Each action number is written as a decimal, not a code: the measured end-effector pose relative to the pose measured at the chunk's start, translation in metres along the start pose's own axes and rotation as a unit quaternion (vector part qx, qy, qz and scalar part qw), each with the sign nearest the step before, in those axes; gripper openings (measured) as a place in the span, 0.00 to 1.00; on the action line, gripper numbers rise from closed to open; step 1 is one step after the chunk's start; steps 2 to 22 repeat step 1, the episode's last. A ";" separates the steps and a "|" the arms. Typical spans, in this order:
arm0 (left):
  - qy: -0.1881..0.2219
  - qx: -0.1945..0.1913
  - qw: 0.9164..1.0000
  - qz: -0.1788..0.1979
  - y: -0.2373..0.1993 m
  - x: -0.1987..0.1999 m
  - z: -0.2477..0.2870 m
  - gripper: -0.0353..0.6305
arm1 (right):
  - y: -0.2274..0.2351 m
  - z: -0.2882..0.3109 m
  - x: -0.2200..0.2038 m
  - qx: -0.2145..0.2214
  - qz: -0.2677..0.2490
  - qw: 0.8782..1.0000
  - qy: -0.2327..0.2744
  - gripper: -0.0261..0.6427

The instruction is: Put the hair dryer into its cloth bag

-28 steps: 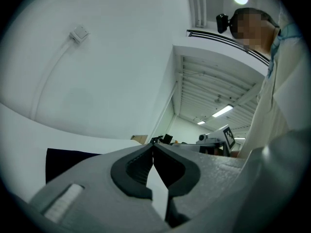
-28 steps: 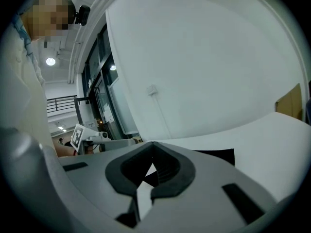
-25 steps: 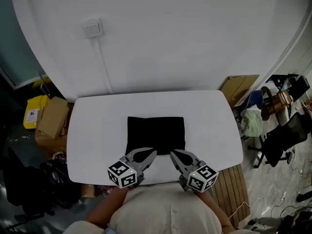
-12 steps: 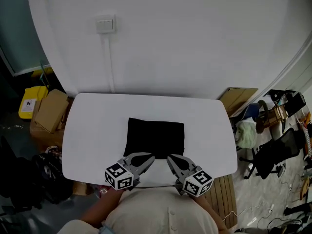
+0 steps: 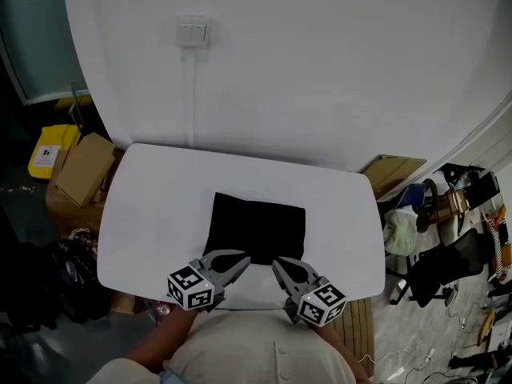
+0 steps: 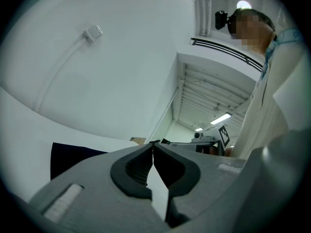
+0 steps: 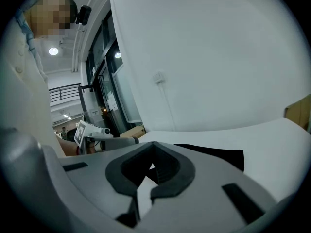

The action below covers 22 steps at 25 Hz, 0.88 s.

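A flat black cloth bag [image 5: 258,227] lies in the middle of the white table [image 5: 152,214]. No hair dryer shows in any view. My left gripper [image 5: 244,258] hovers at the bag's near edge, jaws shut with nothing between them. My right gripper [image 5: 277,264] sits beside it, also shut and empty, tips toward the left one. In the left gripper view the closed tips [image 6: 153,143] point level across the table, with the bag [image 6: 73,155] at the lower left. In the right gripper view the bag [image 7: 218,155] lies just beyond the shut jaws [image 7: 153,145].
A wall switch [image 5: 192,32] with a cable duct is on the white wall behind the table. Cardboard boxes [image 5: 80,178] and a yellow bin [image 5: 46,152] stand on the floor at the left. Chairs and clutter [image 5: 440,250] are at the right. The person's torso [image 5: 264,350] borders the table's near edge.
The head view has swung, so the table and wall switch sit further right and lower. Both grippers drifted slightly toward the near edge, still shut side by side.
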<state>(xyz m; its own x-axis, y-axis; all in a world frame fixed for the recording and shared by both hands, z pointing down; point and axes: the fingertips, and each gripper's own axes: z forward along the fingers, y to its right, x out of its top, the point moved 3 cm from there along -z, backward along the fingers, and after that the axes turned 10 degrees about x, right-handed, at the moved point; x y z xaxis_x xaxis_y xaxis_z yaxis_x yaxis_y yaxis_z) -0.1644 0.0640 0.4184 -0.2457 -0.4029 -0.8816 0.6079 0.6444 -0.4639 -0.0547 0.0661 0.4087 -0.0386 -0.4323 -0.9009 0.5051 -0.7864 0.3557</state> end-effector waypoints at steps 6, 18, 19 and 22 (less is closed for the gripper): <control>0.001 0.000 1.000 -0.002 -0.002 0.000 -0.001 0.07 | 0.000 0.002 -0.001 0.000 0.002 1.000 -0.001 0.06; 0.001 0.000 1.000 -0.002 -0.002 0.000 -0.001 0.07 | 0.000 0.002 -0.001 0.000 0.002 1.000 -0.001 0.06; 0.001 0.000 1.000 -0.002 -0.002 0.000 -0.001 0.07 | 0.000 0.002 -0.001 0.000 0.002 1.000 -0.001 0.06; 0.001 0.000 1.000 -0.002 -0.002 0.000 -0.001 0.07 | 0.000 0.002 -0.001 0.000 0.002 1.000 -0.001 0.06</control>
